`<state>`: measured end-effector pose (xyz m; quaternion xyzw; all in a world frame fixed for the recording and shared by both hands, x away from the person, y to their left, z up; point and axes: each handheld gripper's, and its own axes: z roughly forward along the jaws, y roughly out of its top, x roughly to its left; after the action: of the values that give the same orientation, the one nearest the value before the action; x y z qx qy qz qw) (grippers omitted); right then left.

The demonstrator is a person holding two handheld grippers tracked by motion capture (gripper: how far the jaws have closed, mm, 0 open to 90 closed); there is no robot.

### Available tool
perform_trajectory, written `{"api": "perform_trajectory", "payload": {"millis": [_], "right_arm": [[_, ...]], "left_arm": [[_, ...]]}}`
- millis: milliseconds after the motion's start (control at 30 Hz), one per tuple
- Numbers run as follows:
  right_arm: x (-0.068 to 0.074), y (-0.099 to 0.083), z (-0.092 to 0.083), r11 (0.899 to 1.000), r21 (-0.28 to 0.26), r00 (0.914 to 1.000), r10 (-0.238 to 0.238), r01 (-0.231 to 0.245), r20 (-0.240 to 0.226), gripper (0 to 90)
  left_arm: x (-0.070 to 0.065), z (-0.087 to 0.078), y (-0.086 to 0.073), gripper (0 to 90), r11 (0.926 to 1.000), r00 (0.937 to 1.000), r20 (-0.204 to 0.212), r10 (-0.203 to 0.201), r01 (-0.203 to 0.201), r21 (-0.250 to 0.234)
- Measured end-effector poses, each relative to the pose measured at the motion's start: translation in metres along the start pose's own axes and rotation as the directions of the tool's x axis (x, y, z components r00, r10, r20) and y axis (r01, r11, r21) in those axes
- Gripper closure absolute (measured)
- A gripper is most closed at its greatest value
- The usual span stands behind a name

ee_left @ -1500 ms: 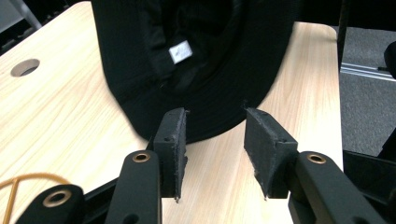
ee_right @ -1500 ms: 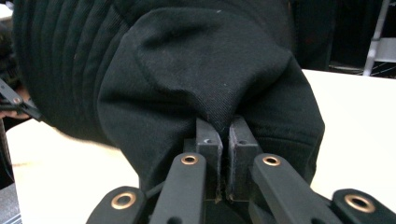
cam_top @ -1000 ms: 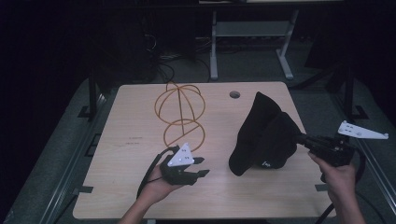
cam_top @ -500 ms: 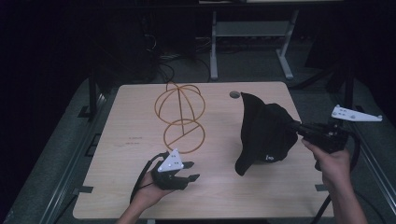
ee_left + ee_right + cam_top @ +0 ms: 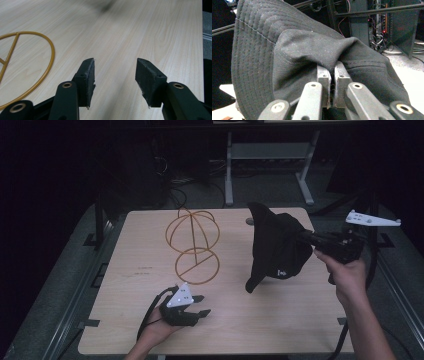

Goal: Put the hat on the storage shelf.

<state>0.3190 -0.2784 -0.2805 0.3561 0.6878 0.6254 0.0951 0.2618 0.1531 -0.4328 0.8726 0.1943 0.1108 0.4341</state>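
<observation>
Lifted since the earlier frame: hat [image 5: 277, 247] now hangs off the table [image 5: 300, 320], right of centre in high view, pinched in my right gripper [image 5: 306, 237]. Right gripper view shows fabric clamped between shut pads. Left gripper [image 5: 200, 306], lower centre, jaws half-wide and just been opening, nothing between. Left gripper view shows wire stand [image 5: 27, 65] at left.

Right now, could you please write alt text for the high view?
The right claw holds a black hat lifted above a wooden table. The left claw rests open near a gold wire stand.
</observation>
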Motion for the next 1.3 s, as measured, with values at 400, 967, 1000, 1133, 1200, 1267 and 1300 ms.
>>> {"api": "perform_trajectory", "payload": {"millis": [400, 967, 1000, 1133, 1200, 1267, 1300], "right_arm": [[0.013, 0.034, 0.025, 0.999, 0.009, 0.9988, -0.046, 0.046, -0.018, 85.7], [0.031, 0.068, 0.06, 0.996, 0.025, 0.9953, -0.08, 0.082, -0.054, 85.6], [0.032, 0.07, 0.062, 0.996, 0.027, 0.9949, -0.084, 0.085, -0.056, 85.6], [0.038, 0.08, 0.072, 0.995, 0.033, 0.9937, -0.095, 0.097, -0.061, 85.6], [0.041, 0.084, 0.079, 0.994, 0.041, 0.993, -0.102, 0.105, -0.06, 85.6], [0.043, 0.086, 0.084, 0.993, 0.047, 0.9927, -0.105, 0.108, -0.059, 85.6], [0.043, 0.088, 0.088, 0.993, 0.049, 0.9925, -0.106, 0.109, -0.061, 85.6]], "left_arm": [[0.005, 0.001, -0.005, 42.8, 0.9998, 0.9997, -0.015, -0.017, 0.017, 0.006], [0.003, 0.005, -0.007, 38.1, 0.9997, 0.9999, -0.014, -0.006, 0.006, 0.026], [0.003, 0.005, -0.007, 38.1, 0.9997, 0.9999, -0.014, -0.006, 0.006, 0.024], [0.002, 0.007, -0.008, 37.7, 0.9997, 0.9998, -0.019, -0.006, 0.006, 0.024], [0.003, 0.008, -0.008, 37.8, 0.9997, 0.9999, -0.015, -0.006, 0.006, 0.025], [0.003, 0.008, -0.008, 37.7, 0.9997, 0.9999, -0.014, -0.008, 0.008, 0.024], [0.004, 0.008, -0.008, 37.8, 0.9997, 0.9999, -0.014, -0.007, 0.008, 0.024]]}}
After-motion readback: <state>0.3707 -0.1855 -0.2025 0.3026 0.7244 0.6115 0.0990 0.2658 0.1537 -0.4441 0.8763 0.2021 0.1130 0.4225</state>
